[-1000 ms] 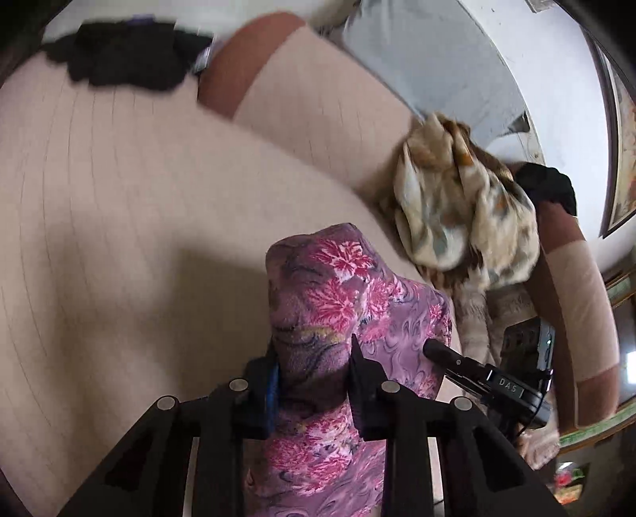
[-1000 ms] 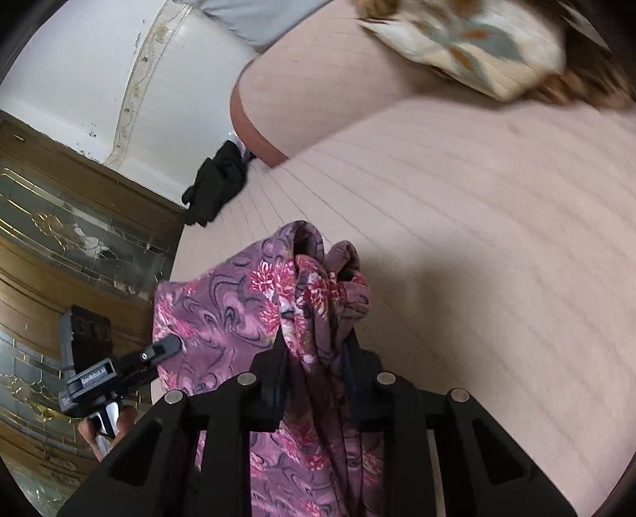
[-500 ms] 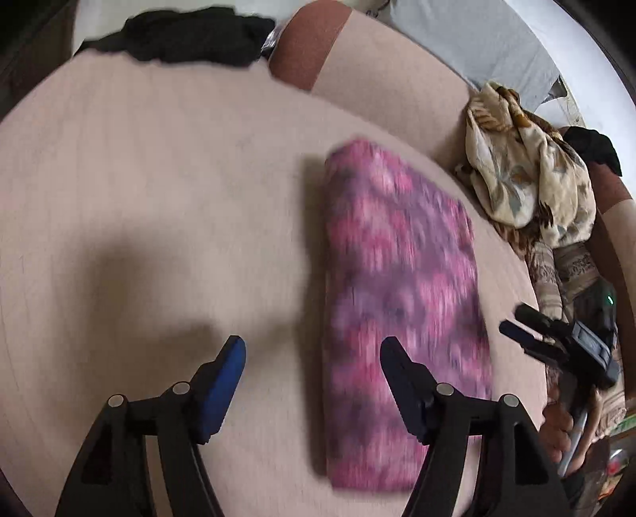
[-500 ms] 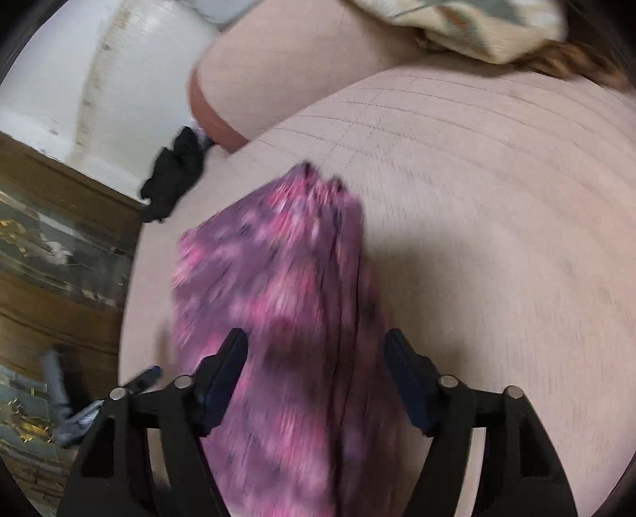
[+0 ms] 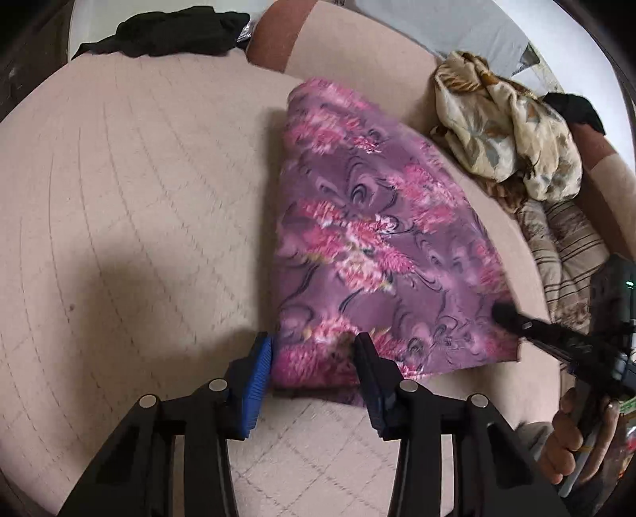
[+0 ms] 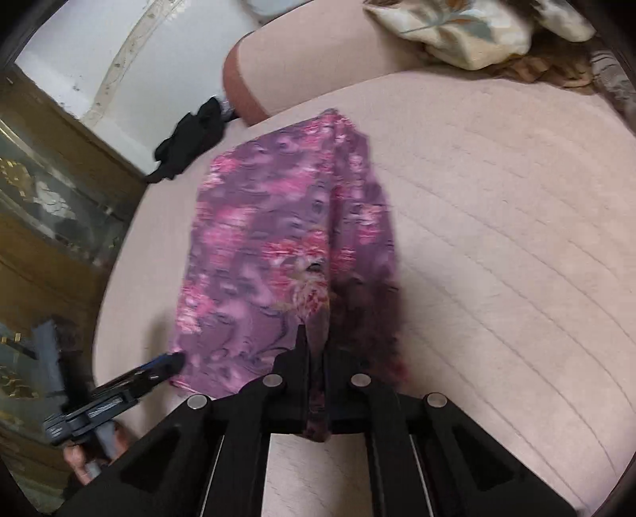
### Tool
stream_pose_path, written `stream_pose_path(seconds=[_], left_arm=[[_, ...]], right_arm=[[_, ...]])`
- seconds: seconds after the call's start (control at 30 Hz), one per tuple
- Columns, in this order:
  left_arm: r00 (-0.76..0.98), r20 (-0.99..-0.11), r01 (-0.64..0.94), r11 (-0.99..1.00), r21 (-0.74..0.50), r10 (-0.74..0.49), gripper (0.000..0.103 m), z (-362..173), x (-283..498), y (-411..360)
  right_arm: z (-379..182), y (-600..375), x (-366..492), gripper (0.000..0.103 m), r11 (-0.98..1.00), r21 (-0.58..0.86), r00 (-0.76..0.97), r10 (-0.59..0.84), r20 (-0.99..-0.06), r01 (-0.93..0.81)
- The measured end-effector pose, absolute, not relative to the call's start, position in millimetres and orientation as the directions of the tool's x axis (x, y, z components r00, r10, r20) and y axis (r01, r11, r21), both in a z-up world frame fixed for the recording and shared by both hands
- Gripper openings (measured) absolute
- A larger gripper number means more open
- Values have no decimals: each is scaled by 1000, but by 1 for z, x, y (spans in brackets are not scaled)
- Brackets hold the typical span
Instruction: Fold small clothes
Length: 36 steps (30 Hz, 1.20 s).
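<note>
A purple cloth with pink flowers (image 5: 377, 238) lies folded in a long strip on the beige sofa seat (image 5: 139, 199). My left gripper (image 5: 314, 358) is open, its blue pads (image 5: 258, 370) on either side of the cloth's near left corner. My right gripper (image 6: 318, 350) is shut on the cloth's (image 6: 278, 238) near right corner; the fabric passes between its jaws. The right gripper's fingers (image 5: 528, 328) show in the left wrist view at the cloth's right corner. The left gripper's fingers (image 6: 159, 366) show in the right wrist view.
A heap of cream patterned clothes (image 5: 508, 131) and striped fabric (image 5: 568, 246) lies at the right end of the sofa. A black garment (image 5: 167, 32) lies at the far left end. A wooden glass cabinet (image 6: 47, 206) stands beside the sofa.
Both grippers let go of the lifted cloth and it dropped flat. Since then both came back to its near edge; the right has shut on its corner, the left has narrowed around the other.
</note>
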<state>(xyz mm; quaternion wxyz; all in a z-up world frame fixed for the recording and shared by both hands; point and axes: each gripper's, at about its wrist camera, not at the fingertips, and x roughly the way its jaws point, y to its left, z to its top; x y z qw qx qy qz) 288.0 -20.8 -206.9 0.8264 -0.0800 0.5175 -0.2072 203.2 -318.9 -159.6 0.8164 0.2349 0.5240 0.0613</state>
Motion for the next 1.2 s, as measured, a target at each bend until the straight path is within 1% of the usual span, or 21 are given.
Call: stream_pose_path(seconds=[0.07, 0.17, 0.23, 0.3, 0.33, 0.37, 0.43, 0.47, 0.5, 0.53, 0.63, 0.73, 0.77, 0.8, 0.87, 0.9, 0.93, 0.97, 1.03, 1.1, 1.2], left_arm=[[375, -832, 261, 908, -329, -409, 47, -212, 290, -22], [369, -829, 265, 902, -340, -420, 49, -203, 289, -21], [372, -824, 242, 902, -358, -427, 68, -206, 288, -14], [375, -820, 234, 900, -367, -431, 68, -211, 290, -13], [377, -822, 240, 902, -358, -426, 68, -208, 290, -14], [386, -821, 246, 904, -349, -421, 68, -203, 289, -15], [416, -795, 273, 894, -355, -442, 70, -194, 286, -14], [427, -784, 281, 890, -359, -450, 72, -191, 285, -14], [427, -781, 279, 888, -366, -456, 76, -190, 287, -14], [416, -780, 273, 883, -383, -467, 76, -192, 290, -14], [356, -793, 234, 868, -437, -495, 76, -209, 301, -13], [376, -774, 244, 860, -448, -510, 73, -212, 303, -14], [374, -771, 251, 856, -451, -516, 70, -212, 304, -17], [367, -767, 254, 850, -462, -527, 59, -212, 305, -19], [386, -786, 247, 875, -417, -484, 41, -214, 305, -22], [397, -794, 252, 886, -389, -461, 25, -213, 304, -22], [405, -797, 252, 892, -374, -449, 13, -211, 304, -21], [401, -798, 246, 892, -379, -450, 11, -207, 303, -18], [421, -779, 253, 885, -391, -465, 8, -187, 292, -8], [466, -758, 264, 889, -373, -456, 8, -163, 272, 3], [421, -794, 241, 898, -368, -438, 8, -175, 252, 14]], right_arm=[[-189, -313, 211, 6, 898, 400, 365, 316, -875, 181], [-164, -318, 203, 5, 905, 395, 437, 294, -850, 159], [-164, -321, 201, 5, 915, 374, 441, 275, -854, 152], [-188, -322, 205, 6, 899, 399, 372, 314, -874, 180], [-188, -322, 206, 6, 892, 412, 384, 319, -866, 187], [-183, -324, 205, 10, 883, 428, 396, 330, -857, 190], [-170, -330, 204, 36, 867, 463, 434, 350, -830, 187], [-162, -334, 199, 64, 866, 457, 469, 324, -822, 202], [-156, -340, 195, 78, 868, 443, 482, 296, -824, 223], [-156, -344, 193, 78, 864, 445, 483, 292, -825, 237], [-177, -358, 191, 78, 806, 526, 444, 381, -811, 270], [-180, -347, 192, 76, 842, 483, 434, 352, -829, 240], [-178, -338, 194, 67, 867, 451, 427, 334, -841, 210], [-179, -329, 197, 49, 884, 425, 412, 319, -854, 196], [-182, -311, 198, 34, 941, 294, 375, 215, -902, 168], [-179, -302, 197, 29, 960, 240, 381, 170, -909, 145], [-174, -296, 196, 21, 966, 224, 385, 159, -909, 131], [-168, -292, 194, 10, 970, 209, 393, 144, -908, 127], [-152, -290, 190, 9, 979, 169, 433, 104, -896, 115], [-139, -294, 178, 9, 974, 197, 465, 124, -876, 110], [-147, -299, 163, 9, 964, 230, 453, 149, -879, 130]])
